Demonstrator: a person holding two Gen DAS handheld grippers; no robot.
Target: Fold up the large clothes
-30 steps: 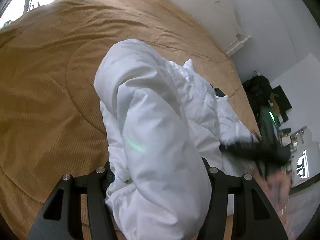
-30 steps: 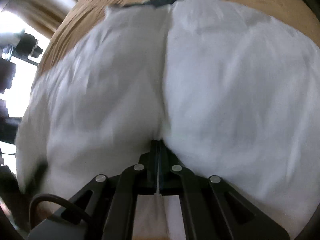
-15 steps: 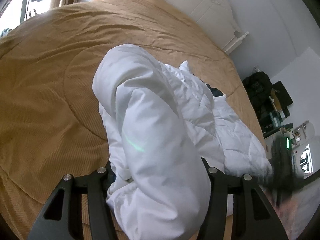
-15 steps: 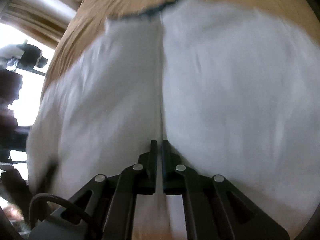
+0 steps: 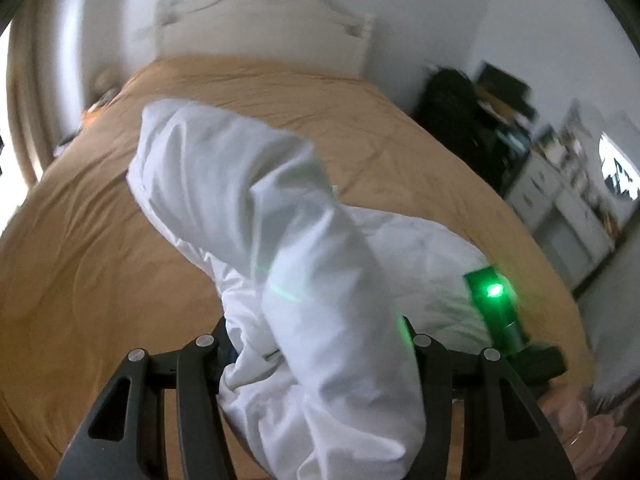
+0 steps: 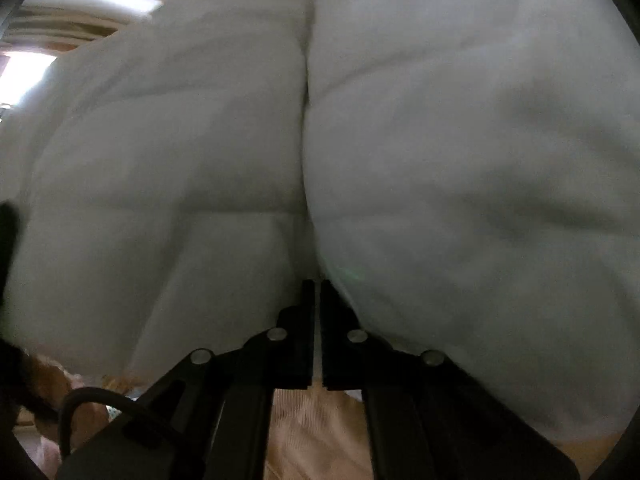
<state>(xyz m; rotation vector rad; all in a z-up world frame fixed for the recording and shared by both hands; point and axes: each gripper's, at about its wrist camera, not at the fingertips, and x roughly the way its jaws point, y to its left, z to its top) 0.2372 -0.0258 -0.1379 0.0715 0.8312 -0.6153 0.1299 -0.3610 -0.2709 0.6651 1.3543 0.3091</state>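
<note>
A white puffy jacket (image 5: 248,200) lies bunched on a tan bedspread (image 5: 100,260). My left gripper (image 5: 316,332) has a thick roll of it bulging between its fingers; the jaws are closing on the padding and lift it off the bed. The right gripper's body (image 5: 496,296), with a green light, shows at the jacket's right side above a hand (image 5: 580,420). In the right wrist view the jacket (image 6: 440,140) fills almost everything, and my right gripper (image 6: 316,284) is shut on a thin fold at its middle seam. The bedspread (image 6: 320,432) shows below the fingers.
A white headboard (image 5: 260,20) stands at the far end of the bed. Beyond the bed's right edge are a dark bag (image 5: 460,112) and white drawers (image 5: 560,200) with clutter. Bright window light comes in at the left (image 6: 24,68).
The left gripper rose and rolled, carrying the jacket roll up; the headboard is now in view. The right gripper moved in close beside it. In the right view the jacket now hides nearly all the bed.
</note>
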